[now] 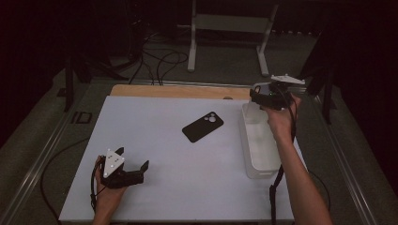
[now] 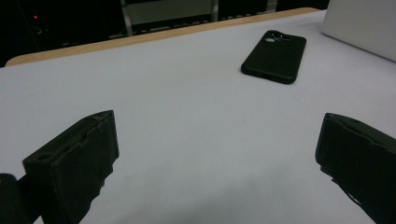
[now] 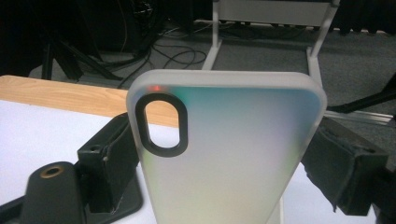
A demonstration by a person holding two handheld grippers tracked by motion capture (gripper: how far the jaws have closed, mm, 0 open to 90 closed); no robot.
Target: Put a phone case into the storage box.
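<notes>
Right gripper [image 1: 268, 96] is up over the far end of the clear bin [image 1: 258, 161] at the right edge, its jaws closed on a frosted phone case [image 3: 224, 154], upright between them. This looks like carrying: next it wants a clear spot on the surface [image 1: 155, 197]. Left gripper [image 1: 133, 164], near left, rests with jaws wide apart, empty. A black phone case [image 1: 202, 126] lies mid-surface.

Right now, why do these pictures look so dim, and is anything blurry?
High view: dim all over, floor nearly black, only the white table bright. Left gripper view: the near jaws soft, the black phone case sharper. Right gripper view: the frosted phone case sharp, with a faint rainbow sheen.
</notes>
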